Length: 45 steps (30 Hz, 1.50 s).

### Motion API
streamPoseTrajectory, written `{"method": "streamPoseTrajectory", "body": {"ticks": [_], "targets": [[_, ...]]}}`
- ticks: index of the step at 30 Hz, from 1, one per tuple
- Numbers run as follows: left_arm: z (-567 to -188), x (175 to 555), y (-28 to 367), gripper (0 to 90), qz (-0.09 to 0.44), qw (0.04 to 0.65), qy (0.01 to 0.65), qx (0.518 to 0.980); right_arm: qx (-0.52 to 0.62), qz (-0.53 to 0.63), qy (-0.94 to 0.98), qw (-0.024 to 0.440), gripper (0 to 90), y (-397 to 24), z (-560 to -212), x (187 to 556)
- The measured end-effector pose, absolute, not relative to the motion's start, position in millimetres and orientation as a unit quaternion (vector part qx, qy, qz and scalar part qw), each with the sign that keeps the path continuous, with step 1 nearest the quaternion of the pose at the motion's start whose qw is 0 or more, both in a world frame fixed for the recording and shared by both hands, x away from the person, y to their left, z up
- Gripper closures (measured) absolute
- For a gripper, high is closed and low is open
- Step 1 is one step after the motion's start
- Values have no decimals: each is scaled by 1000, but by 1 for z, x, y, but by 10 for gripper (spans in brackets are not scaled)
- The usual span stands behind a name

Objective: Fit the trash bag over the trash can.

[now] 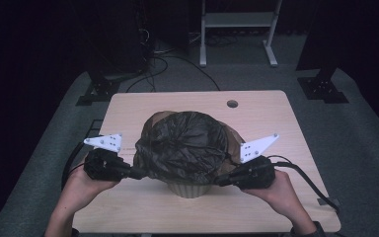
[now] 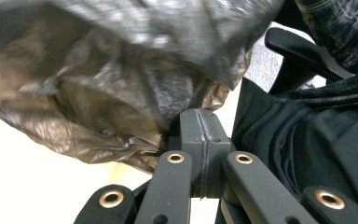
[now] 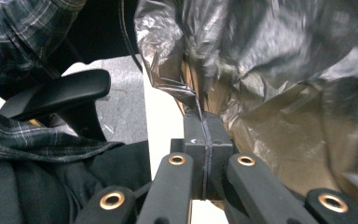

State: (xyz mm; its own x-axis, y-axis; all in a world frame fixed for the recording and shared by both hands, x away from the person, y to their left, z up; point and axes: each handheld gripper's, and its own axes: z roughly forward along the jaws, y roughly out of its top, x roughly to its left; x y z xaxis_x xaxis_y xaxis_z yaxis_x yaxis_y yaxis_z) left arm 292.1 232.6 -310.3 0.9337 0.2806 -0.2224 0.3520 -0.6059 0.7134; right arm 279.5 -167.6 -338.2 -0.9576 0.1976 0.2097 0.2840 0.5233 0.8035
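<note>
Bag (image 1: 185,148), dark translucent plastic, heaped over a pale ribbed bin (image 1: 191,189) near mid-table, bin base just visible under the film at the near side. Table (image 1: 266,113) light wood, round hole (image 1: 232,103) toward the far edge. Left gripper (image 1: 139,174) level, at the bag's left lower edge; right gripper (image 1: 219,181) level, at the bag's right lower edge, both just above the tabletop. Left gripper view: jaws pressed flat together, pads meeting along one seam, crumpled film (image 2: 121,116) touching the tip; pinched between the pads or merely lying against them, cannot tell, picture blurred. Right gripper view: jaws likewise clenched, thin fold of the film (image 3: 191,100) running down into the seam between the pads, so apparently nipped there. Bag spread wide between the two grippers, upper part puffed and wrinkled, brownish where stretched thin. Hands (image 1: 86,185) on both gripper bodies, forearms entering from the near edge. Grey three-cornered plates (image 1: 104,142) upright on both grippers. Cable (image 1: 306,177) trailing off the right gripper across the table's right edge. Chair armrest (image 3: 56,95) and plaid sleeve (image 3: 18,28) behind in the right gripper view.
</note>
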Motion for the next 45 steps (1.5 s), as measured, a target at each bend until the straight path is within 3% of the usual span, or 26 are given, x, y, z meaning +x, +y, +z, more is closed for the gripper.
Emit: {"method": "streamPoseTrajectory", "body": {"ticks": [18,35,38,40,45], "targets": [[-384,313,241,898,-70,393,228,888,-197,-406,-891,45,897,-165,-411,295],[-417,330,231,893,-58,345,254,902,-233,-358,-902,57,897,-165,-458,310],[-411,328,235,775,-47,359,259,895,-233,-362,-901,53,719,-165,-456,308],[-402,323,241,613,-28,376,264,888,-230,-364,-902,43,602,-170,-449,306],[-376,307,255,418,-8,403,256,878,-229,-386,-893,23,528,-187,-424,298]]}}
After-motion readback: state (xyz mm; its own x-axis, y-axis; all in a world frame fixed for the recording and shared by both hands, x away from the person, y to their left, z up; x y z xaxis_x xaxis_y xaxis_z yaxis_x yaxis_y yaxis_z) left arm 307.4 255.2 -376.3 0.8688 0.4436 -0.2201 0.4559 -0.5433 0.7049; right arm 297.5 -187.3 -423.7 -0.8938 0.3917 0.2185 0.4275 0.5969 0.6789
